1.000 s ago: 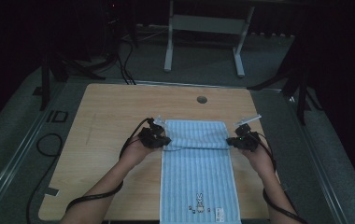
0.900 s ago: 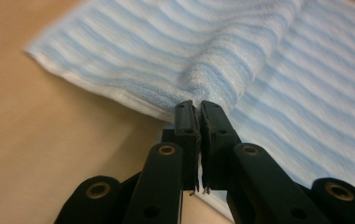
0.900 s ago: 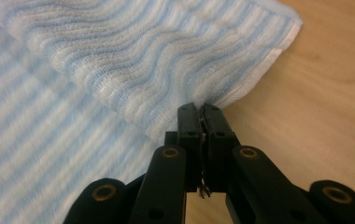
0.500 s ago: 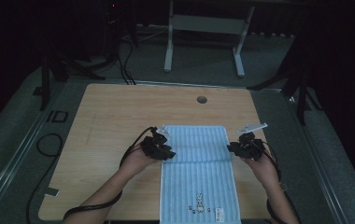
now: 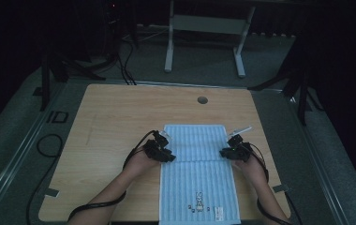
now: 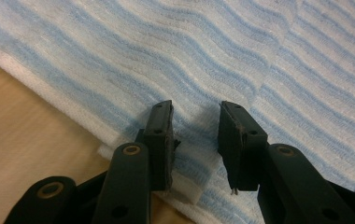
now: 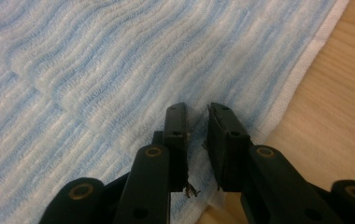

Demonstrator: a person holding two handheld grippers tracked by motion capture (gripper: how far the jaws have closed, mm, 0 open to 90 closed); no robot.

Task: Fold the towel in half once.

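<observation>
The towel now lies folded at the table's near right; both grippers, left and right, have come down, jaws just parted, letting its edges go.

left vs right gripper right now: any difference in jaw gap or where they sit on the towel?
The left gripper shows a wider jaw gap than the right gripper. Left sits at the towel's left edge, right at its right edge. Both are open, nothing pinched, over the folded layer's edge.

"id" marking, probably, on the floor beside the table.
</observation>
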